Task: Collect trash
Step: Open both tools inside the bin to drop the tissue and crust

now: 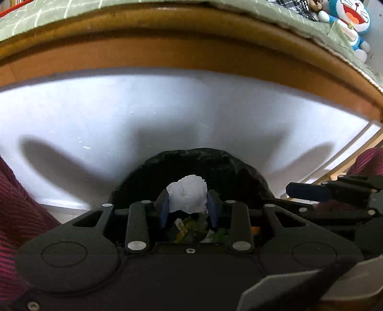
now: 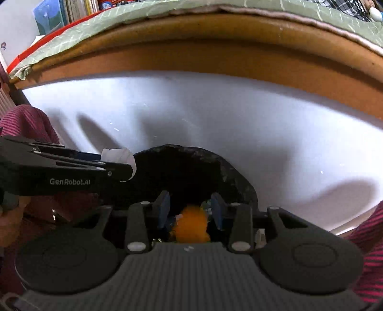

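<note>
Left wrist view: a crumpled white paper wad (image 1: 188, 196) sits pinched between the blue pads of the left gripper (image 1: 188, 208), hanging over the mouth of a bin lined with a black trash bag (image 1: 239, 167). It looks very light, soft and easily crushed, so it should need only a gentle squeeze across its middle, and it would likely drop straight down once let go. Below it, inside the bag, lie colourful wrappers.

Right wrist view: the right gripper (image 2: 190, 210) stands over the same bag, jaws at a middling width. A blurred orange piece (image 2: 191, 227) shows between and below the pads without visibly touching either; it appears loose, though the blur leaves this unsure. It also seems light.

Only the right wrist view shows the left gripper from the side, with the white wad sticking out past its tip, and books on a shelf at upper left. Only the left wrist view shows a blue cartoon plush toy (image 1: 354, 21) at upper right. Both show a white floor, a wooden bed frame (image 1: 191, 43) with a green cover, and striped red sleeves.
</note>
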{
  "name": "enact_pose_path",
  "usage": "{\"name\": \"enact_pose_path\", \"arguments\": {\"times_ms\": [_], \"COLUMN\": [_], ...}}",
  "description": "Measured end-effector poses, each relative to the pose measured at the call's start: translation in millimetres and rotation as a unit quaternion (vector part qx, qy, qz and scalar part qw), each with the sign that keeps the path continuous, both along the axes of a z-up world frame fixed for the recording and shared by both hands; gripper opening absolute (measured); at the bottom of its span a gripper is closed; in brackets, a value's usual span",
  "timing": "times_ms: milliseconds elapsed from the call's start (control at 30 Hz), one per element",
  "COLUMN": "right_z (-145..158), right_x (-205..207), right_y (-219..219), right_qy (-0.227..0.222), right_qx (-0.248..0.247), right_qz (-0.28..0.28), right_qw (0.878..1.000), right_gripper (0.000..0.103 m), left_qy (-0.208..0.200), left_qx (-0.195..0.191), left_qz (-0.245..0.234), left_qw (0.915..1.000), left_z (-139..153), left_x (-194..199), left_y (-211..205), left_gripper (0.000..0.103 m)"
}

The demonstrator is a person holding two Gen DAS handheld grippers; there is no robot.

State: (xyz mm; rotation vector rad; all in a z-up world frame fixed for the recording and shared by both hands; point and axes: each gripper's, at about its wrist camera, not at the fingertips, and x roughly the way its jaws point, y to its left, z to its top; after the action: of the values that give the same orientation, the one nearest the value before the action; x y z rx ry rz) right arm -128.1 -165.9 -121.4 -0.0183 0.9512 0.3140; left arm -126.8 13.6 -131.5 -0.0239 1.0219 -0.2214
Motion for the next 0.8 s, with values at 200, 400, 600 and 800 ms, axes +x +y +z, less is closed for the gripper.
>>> {"name": "enact_pose_path", "arguments": {"times_ms": [200, 400, 600, 800], "right_z": [0, 6, 27, 77], "right_x": [6, 6, 2, -6], "right_y": [-1, -3, -8, -17], "right_qy": [0.003, -0.002, -0.026, -0.075], "right_qx": [0.005, 0.009, 0.029, 0.061], "right_qz": [-0.014, -0.02, -0.019, 0.004], "right_qw": [1.0, 1.0, 0.999, 0.995], "right_gripper": [0.046, 0.054, 0.061, 0.07], "left_qy": [0.006, 0.002, -0.023, -0.084], "left_qx": [-0.001, 0.002, -0.005, -0.026], "left_qz": [0.006, 0.007, 0.002, -0.03], "left_qw": [1.0, 1.0, 0.9997, 0.9957], "left_z": [-5, -1, 22, 78], "left_x": [9, 8, 5, 0], "left_y": [-2, -1, 0, 5], "left_gripper": [0.052, 0.069, 0.075, 0.083]}}
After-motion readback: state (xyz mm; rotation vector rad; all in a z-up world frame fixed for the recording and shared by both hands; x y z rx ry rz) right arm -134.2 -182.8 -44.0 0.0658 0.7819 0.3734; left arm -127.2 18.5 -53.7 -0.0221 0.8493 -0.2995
